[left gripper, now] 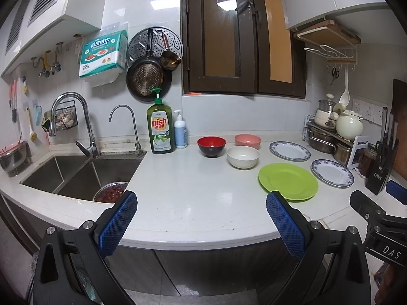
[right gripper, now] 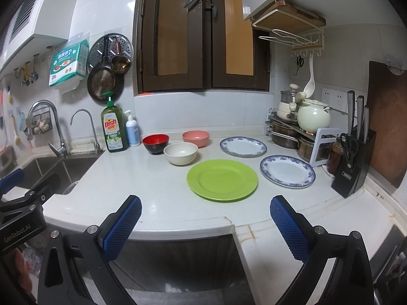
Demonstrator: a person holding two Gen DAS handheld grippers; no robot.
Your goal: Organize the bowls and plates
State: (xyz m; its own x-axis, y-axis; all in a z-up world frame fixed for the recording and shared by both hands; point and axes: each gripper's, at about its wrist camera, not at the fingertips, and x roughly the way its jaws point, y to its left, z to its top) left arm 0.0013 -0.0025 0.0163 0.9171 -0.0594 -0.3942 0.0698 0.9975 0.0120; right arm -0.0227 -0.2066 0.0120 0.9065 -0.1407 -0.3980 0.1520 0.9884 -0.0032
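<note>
On the white counter (left gripper: 183, 193) stand a red-and-black bowl (left gripper: 211, 146), a pink bowl (left gripper: 247, 141) and a white bowl (left gripper: 243, 156). To their right lie a green plate (left gripper: 288, 181) and two blue-rimmed white plates (left gripper: 289, 150) (left gripper: 332, 172). The right wrist view shows the same: red bowl (right gripper: 155, 143), pink bowl (right gripper: 195, 138), white bowl (right gripper: 180, 153), green plate (right gripper: 222, 180), blue-rimmed plates (right gripper: 243, 146) (right gripper: 287, 170). My left gripper (left gripper: 202, 204) and right gripper (right gripper: 206, 208) are open and empty, held at the counter's front edge, short of the dishes.
A double sink (left gripper: 78, 172) with a strainer of red food lies at left, with faucets, dish soap bottle (left gripper: 160, 124) and a lotion pump. Pots, a teapot (right gripper: 313, 118) and a knife block (right gripper: 353, 162) crowd the right corner. A brown cabinet hangs above.
</note>
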